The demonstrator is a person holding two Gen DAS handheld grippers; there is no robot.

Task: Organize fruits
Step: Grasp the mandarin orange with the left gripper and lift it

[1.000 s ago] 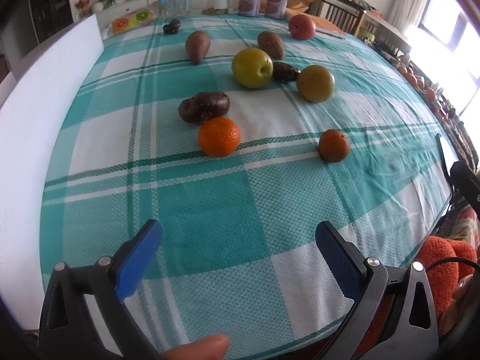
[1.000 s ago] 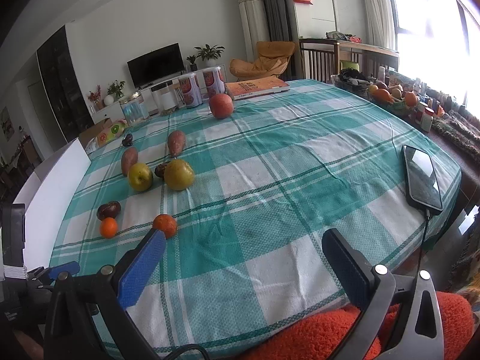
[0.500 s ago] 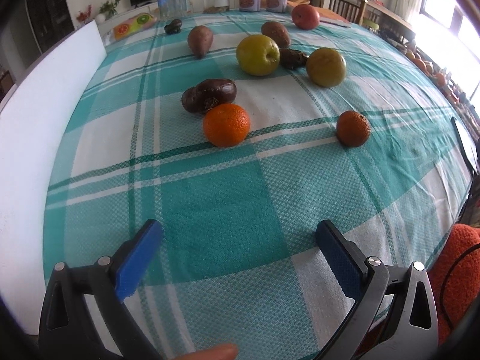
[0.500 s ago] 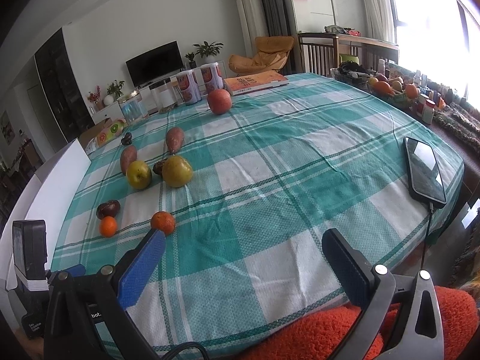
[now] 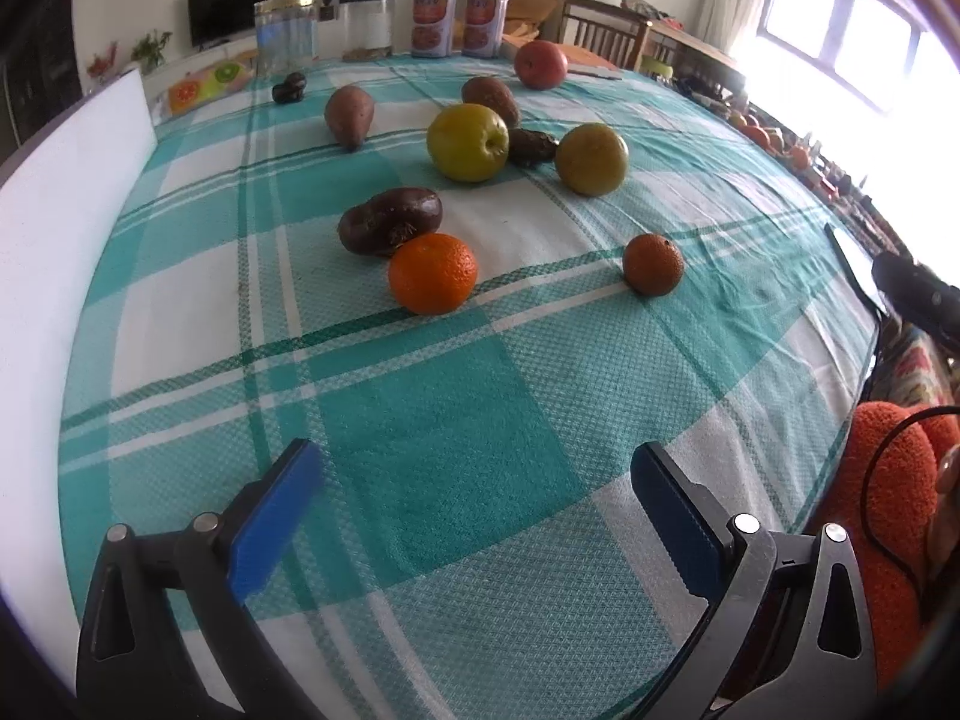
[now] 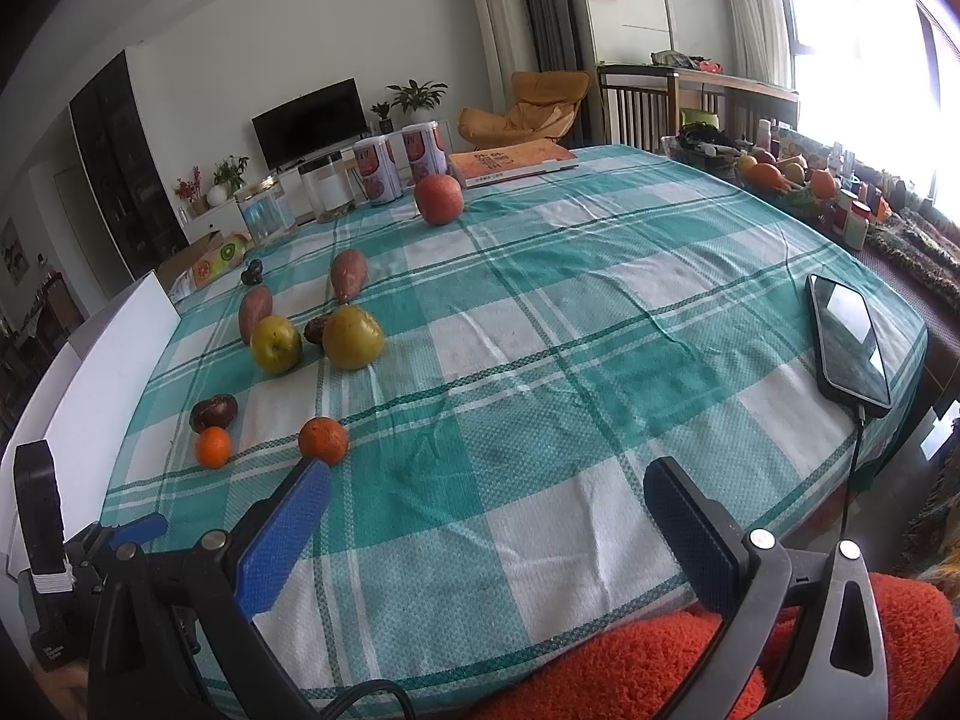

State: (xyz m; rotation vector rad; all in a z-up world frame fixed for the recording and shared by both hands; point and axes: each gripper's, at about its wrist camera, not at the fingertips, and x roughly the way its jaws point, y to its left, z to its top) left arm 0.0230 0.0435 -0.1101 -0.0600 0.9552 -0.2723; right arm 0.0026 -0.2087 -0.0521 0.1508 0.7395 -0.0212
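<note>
Both my left gripper (image 5: 474, 480) and right gripper (image 6: 486, 498) hover with fingers spread wide, empty, above the bench (image 5: 456, 420), short of the orange (image 5: 432, 273).

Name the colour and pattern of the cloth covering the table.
Teal and white plaid tablecloth; clearest in the right wrist view.
</note>
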